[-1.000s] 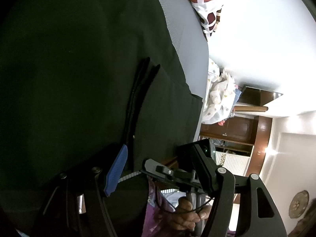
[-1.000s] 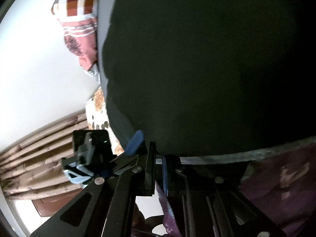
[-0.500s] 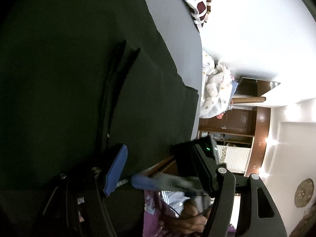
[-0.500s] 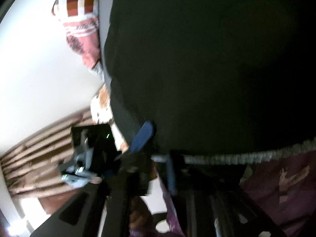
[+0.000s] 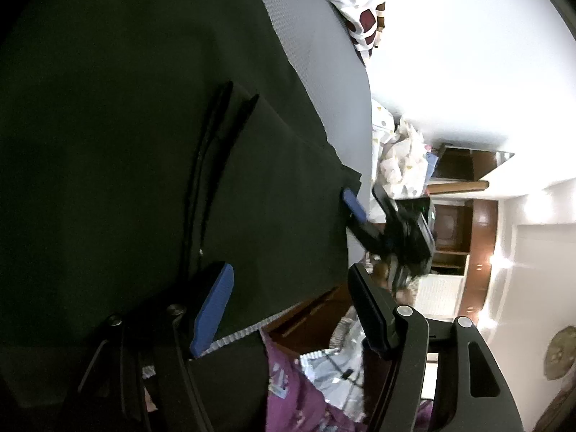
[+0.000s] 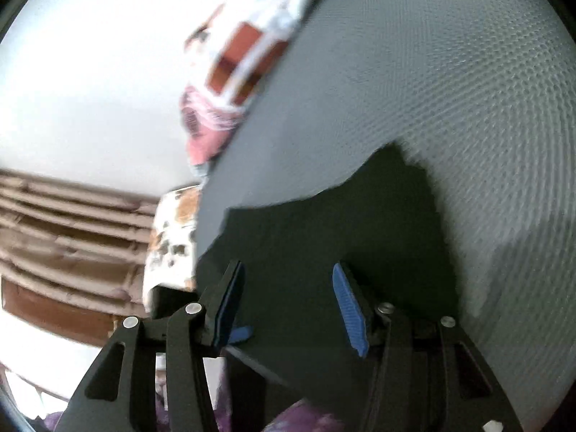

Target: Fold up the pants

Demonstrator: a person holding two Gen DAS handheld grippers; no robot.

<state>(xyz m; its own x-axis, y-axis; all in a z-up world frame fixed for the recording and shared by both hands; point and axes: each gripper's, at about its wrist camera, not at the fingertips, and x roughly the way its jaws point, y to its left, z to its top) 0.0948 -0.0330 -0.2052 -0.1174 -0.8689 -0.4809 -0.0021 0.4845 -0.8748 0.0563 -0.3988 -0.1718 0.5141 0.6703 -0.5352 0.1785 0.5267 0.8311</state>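
The pants [image 5: 151,136] are lying flat on the grey textured bed surface [image 5: 316,72], dark green-black in colour, with a long seam fold running down the middle and a squared corner near the surface's edge. In the right wrist view, a jagged-edged portion of the pants [image 6: 324,237] is resting on the surface [image 6: 450,90].

The left gripper [image 5: 288,302] is standing with jaws spread wide over the pants' near edge, gripping nothing. The right gripper [image 6: 288,306] is also holding its jaws wide apart above the fabric, gripping nothing; it is appearing in the left wrist view beside the pants' corner [image 5: 388,223].

A checked red-and-white pillow [image 5: 356,10] is lying at the surface's far end. A white wall [image 5: 450,72] and a dark wooden cabinet [image 5: 464,223] are standing beyond. Brown curtains [image 6: 64,223] are hanging at the left.
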